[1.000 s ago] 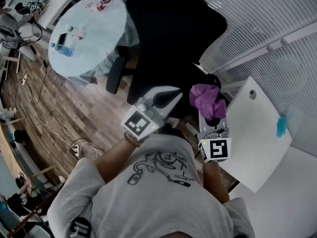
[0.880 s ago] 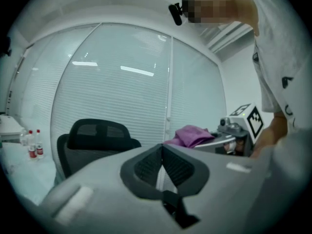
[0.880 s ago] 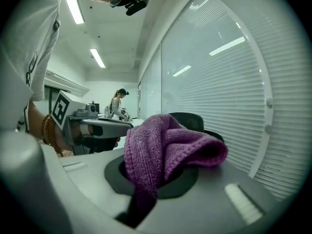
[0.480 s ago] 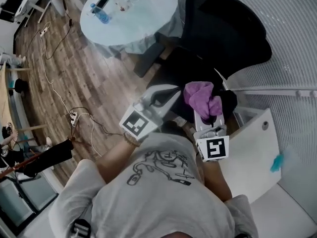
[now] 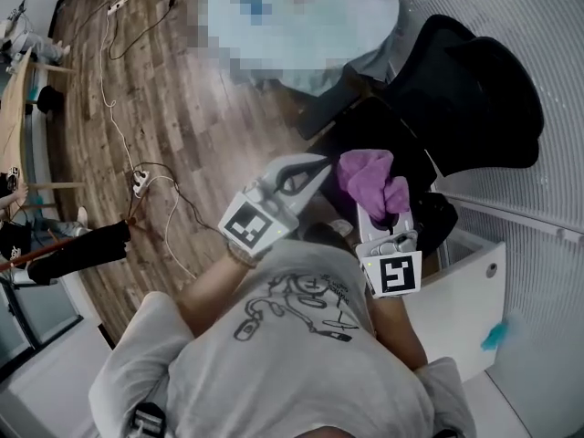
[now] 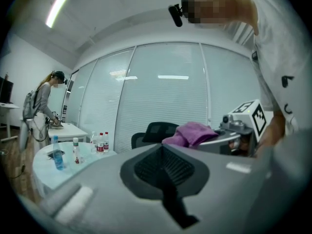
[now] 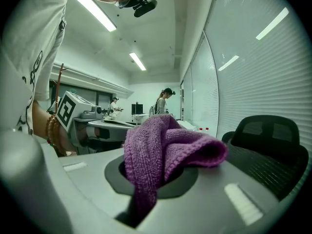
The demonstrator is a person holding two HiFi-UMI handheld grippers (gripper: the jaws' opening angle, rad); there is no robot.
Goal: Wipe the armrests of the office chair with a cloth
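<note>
Fingers (image 7: 253,189) of the right gripper (image 5: 387,206) are clamping the bunched purple cloth (image 5: 369,177), holding it up near the black office chair (image 5: 474,89) and apart from it. Just beside it the left gripper (image 5: 308,173) is hovering, its fingers pressing together on nothing. Each gripper's cube is showing a black square marker. Bottles (image 6: 102,143) on the round desk (image 5: 360,39) are wearing red labels too small to read. One armrest (image 5: 326,109) is lying close to that desk's edge. Wooden floor (image 5: 182,99) is spreading open to the left, with cables (image 5: 119,126) trailing across it.
</note>
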